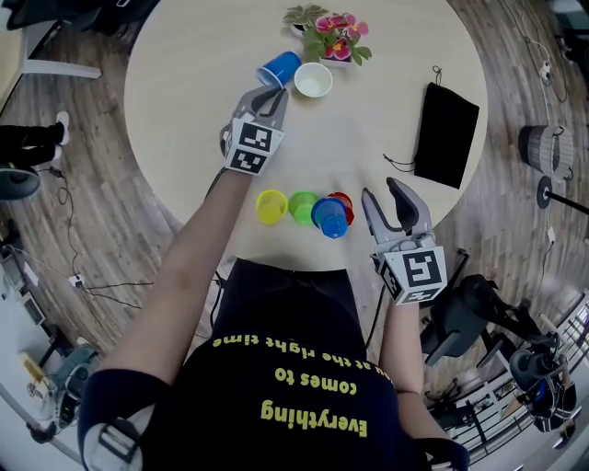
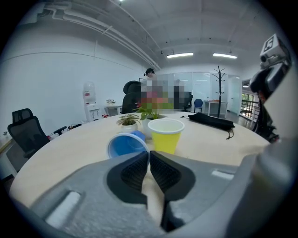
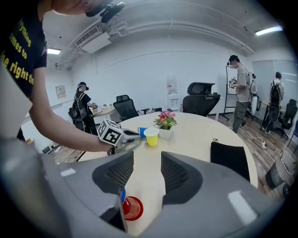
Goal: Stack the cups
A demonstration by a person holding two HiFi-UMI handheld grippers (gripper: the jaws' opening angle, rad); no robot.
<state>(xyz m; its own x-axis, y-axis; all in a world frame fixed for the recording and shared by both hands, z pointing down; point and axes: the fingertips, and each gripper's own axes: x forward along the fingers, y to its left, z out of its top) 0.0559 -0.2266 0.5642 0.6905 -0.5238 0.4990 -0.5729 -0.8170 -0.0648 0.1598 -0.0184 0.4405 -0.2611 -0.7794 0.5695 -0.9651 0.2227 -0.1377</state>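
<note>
A blue cup [image 1: 279, 67] [image 2: 126, 144] lies on its side at the far part of the round table [image 1: 184, 92]. My left gripper [image 1: 272, 94] [image 2: 148, 157] is at the cup's mouth, shut on its rim. Right beside the blue cup a yellow cup [image 1: 313, 80] [image 2: 165, 135] with a white inside stands upright. Near the table's front edge sit a second yellow cup [image 1: 271, 206], a green cup [image 1: 302, 207], another blue cup [image 1: 329, 217] and a red cup [image 1: 344, 201] [image 3: 132, 208]. My right gripper [image 1: 396, 204] [image 3: 146, 169] hovers just right of them, open with nothing between its jaws.
A pot of pink flowers [image 1: 333, 37] [image 3: 165, 122] and a small green plant [image 1: 302, 17] stand behind the far cups. A black pouch [image 1: 446, 133] [image 3: 230, 158] lies at the table's right. Office chairs and people are around the room.
</note>
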